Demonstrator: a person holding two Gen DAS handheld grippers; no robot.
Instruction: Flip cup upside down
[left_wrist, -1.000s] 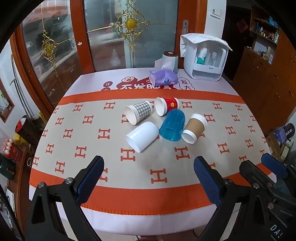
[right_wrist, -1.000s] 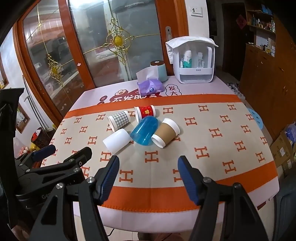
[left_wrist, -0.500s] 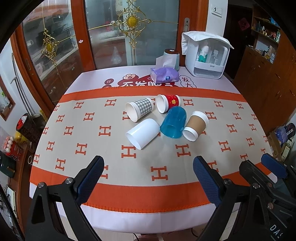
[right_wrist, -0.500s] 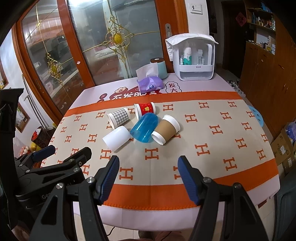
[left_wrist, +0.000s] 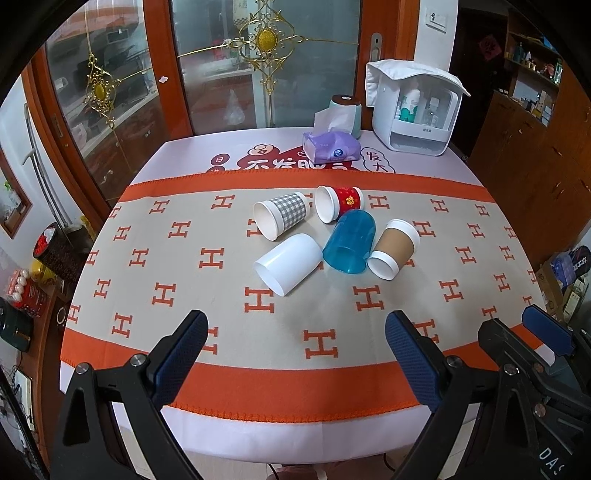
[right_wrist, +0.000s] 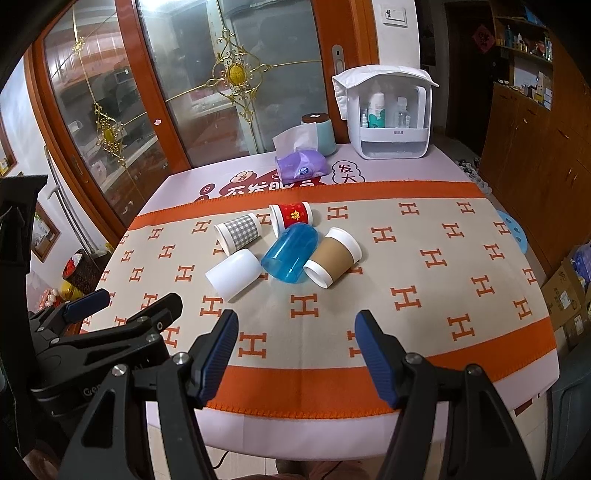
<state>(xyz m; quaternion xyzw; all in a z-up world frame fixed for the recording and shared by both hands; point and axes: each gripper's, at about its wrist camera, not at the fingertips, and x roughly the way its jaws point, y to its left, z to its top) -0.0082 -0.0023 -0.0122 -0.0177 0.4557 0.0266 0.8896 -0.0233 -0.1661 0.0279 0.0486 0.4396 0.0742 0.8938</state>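
Both views have drawn back slightly from the five cups (left_wrist: 347, 236) lying sideways mid-table (left_wrist: 480, 258), each hand-held gripper (left_wrist: 295, 347) (right_wrist: 293, 345) wide and empty, so approach comes next, likely needing one cup gripped.

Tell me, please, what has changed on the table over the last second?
Both cameras drew back slightly and rose, so the table sits lower in view. Nothing was taken hold of: the left gripper and right gripper stayed open, and the five cups stayed on their sides.

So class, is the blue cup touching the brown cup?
Touching. The right wrist view shows the blue cup pressed against the brown cup, no cloth between.
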